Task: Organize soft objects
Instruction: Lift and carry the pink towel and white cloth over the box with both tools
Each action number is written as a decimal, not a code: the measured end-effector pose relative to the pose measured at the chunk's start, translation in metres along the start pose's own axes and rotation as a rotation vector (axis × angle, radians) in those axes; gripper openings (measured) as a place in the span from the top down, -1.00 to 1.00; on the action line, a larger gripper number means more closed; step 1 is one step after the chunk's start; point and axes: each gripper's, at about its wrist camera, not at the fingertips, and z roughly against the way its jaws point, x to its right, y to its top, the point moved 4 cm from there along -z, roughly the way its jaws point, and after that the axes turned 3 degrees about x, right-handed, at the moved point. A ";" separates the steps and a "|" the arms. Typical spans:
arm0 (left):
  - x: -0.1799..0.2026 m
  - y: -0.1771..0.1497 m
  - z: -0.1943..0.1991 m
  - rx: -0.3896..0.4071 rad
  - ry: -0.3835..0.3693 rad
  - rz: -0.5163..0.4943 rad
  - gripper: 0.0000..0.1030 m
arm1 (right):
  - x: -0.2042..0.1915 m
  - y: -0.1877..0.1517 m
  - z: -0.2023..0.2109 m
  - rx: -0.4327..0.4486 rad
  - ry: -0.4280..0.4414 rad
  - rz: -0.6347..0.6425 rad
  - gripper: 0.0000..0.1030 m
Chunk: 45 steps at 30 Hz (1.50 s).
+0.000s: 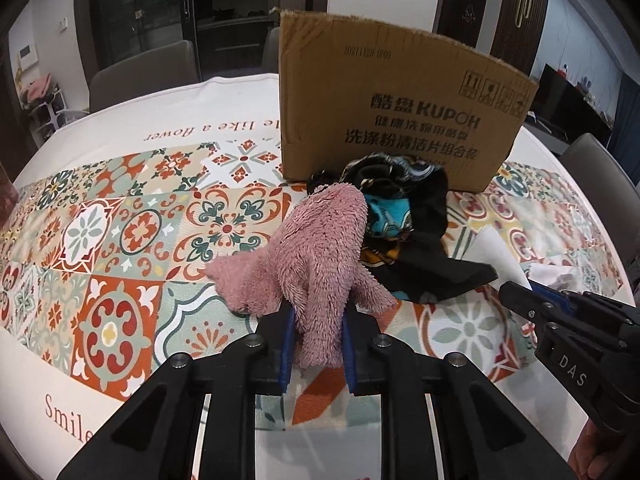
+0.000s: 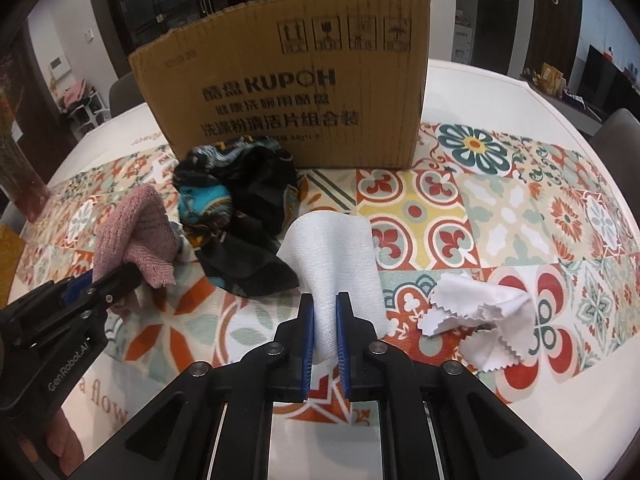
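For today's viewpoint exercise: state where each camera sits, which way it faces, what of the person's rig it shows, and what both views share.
Left wrist: sits on the left gripper, faces the cardboard box; fingers clamp the pink towel; right gripper at the right edge.
Right wrist: sits on the right gripper, facing likewise; fingers clamp the white cloth; left gripper at left.
Shared: box, dark scarf, both cloths.

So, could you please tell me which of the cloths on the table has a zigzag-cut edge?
The small white cloth lying loose right of the right gripper. The white towel it holds has straight edges.
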 end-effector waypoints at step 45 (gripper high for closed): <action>0.027 0.105 0.126 0.335 -0.047 -0.048 0.60 | -0.011 0.087 0.119 0.310 0.088 0.030 0.77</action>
